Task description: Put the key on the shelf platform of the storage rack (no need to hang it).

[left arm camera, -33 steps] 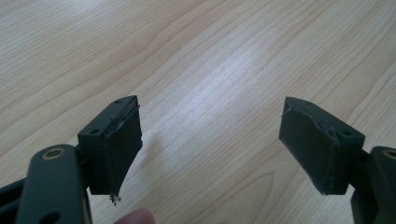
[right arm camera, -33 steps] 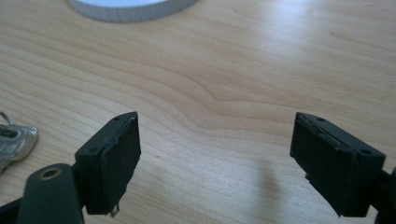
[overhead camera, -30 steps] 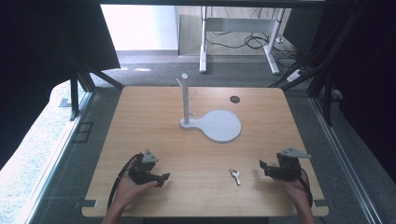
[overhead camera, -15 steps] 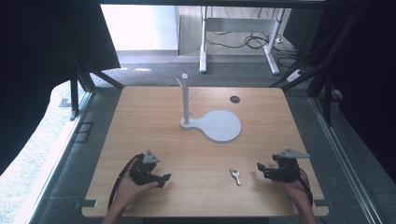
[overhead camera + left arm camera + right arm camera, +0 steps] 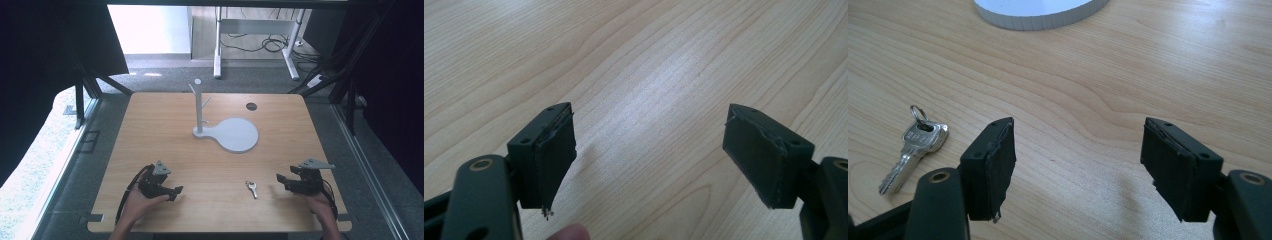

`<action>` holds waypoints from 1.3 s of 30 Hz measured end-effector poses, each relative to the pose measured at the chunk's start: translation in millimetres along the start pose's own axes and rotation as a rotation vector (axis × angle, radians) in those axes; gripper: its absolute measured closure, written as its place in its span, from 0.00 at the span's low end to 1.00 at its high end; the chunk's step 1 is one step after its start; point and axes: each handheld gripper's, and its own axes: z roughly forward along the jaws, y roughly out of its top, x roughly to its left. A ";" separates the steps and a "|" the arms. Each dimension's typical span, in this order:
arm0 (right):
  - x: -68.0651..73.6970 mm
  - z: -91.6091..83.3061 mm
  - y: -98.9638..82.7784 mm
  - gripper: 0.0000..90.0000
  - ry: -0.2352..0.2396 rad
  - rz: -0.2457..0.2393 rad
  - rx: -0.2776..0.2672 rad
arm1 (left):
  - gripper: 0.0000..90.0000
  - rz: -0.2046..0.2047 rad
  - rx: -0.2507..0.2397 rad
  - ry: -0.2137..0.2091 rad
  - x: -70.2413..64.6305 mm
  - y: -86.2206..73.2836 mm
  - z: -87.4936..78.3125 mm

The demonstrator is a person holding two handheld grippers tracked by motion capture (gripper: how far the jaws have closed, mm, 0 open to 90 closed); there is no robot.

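- The right gripper (image 5: 289,182) rests low over the near right part of the tabletop (image 5: 165,130); its jaws have just been closing a little but stand well apart with only bare wood between them, so nothing is held.
- The left gripper (image 5: 170,191) sits at the near left, jaws spread wide over empty wood, a fingertip just showing at the bottom of the left gripper view.
- The key (image 5: 913,148), silver with a small ring at its head, lies flat between the two grippers, nearer the right one; in the right gripper view it lies just outside that gripper's left jaw, head pointing away.
- The step in hand looks like the reach for the key with the right gripper. To do it well, I would slide the gripper sideways until the key sits midway between the jaws, then tip the jaw tips down to the wood.
- A flat key gives little to bite: closing across the thicker head, not the blade, should hold better; pressing too flat may just skid it along.
- Farther off stands the white stand (image 5: 200,108) with short pegs on its round base (image 5: 235,135), the likely place to hang the ring.
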 end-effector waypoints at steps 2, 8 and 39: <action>0.0 -1.7 0.8 0.35 0.004 0.001 -0.002 | 0.24 0.000 -0.001 0.001 0.1 0.0 -0.4; -0.6 -4.3 5.1 0.37 0.004 -0.010 0.012 | 0.24 -0.002 -0.002 0.010 2.0 -0.1 -3.4; 37.0 -8.6 98.2 0.46 0.107 -0.228 0.291 | 0.24 -0.011 -0.009 0.018 5.4 -0.5 -10.5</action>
